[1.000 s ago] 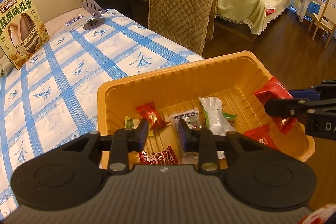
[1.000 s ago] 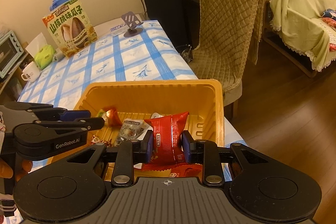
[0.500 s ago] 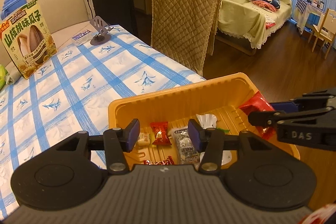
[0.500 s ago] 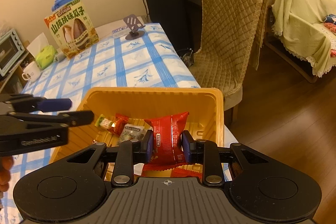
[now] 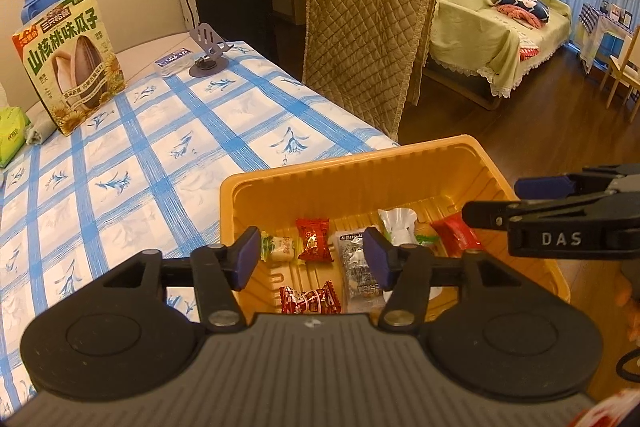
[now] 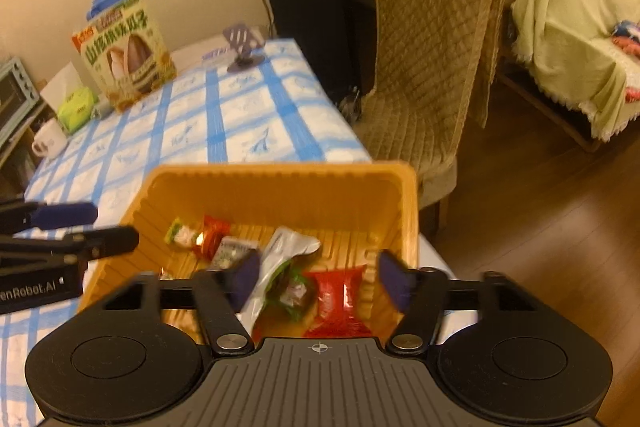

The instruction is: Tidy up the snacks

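- Left wrist view: the seed bag (image 5: 68, 61) at 10 o'clock read "山核桃味瓜子"; the right gripper (image 5: 560, 211) at 3 o'clock bore "DAS".
- The left gripper (image 5: 312, 259) had jaws spread, gripping nothing, above the orange tray (image 5: 352, 171) of wrapped snacks (image 5: 314, 245) on the blue-checked bench (image 5: 160, 147); a quilted chair (image 5: 360, 35) stood at 12 o'clock.
- Right wrist view: the right gripper's jaws were spread over a red packet (image 6: 340, 297) lying in the tray; "enRobot.AI" showed at 9 o'clock.
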Available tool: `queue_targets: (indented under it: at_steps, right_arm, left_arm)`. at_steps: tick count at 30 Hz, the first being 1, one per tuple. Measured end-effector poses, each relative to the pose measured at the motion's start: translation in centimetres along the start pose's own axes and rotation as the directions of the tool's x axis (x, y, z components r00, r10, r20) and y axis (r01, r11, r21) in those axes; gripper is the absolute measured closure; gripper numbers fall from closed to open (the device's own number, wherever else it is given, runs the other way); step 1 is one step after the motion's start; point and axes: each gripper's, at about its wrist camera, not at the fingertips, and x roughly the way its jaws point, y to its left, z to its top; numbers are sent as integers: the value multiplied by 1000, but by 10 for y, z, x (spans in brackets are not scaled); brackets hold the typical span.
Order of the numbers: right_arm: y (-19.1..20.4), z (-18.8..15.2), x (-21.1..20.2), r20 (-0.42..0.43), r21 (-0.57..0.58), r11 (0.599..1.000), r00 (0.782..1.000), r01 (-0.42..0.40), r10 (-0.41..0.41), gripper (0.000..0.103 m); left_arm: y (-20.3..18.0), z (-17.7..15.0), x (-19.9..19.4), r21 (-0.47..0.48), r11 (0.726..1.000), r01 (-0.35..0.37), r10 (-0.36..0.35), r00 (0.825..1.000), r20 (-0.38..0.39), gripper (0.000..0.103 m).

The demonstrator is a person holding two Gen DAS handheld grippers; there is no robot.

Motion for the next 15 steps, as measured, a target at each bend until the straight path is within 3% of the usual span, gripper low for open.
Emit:
queue_targets:
  at_steps: [6, 15]
  right_arm:
    - [2, 7, -24, 52, -4, 999, 998, -34, 34, 31]
    - [15, 9, -75, 129, -43, 996, 988, -75, 80, 13]
  left_arm:
    - [0, 0, -21, -36, 999, -13, 14, 999, 33, 42]
    - [4, -8, -73, -105, 994, -29, 40, 994, 104, 28]
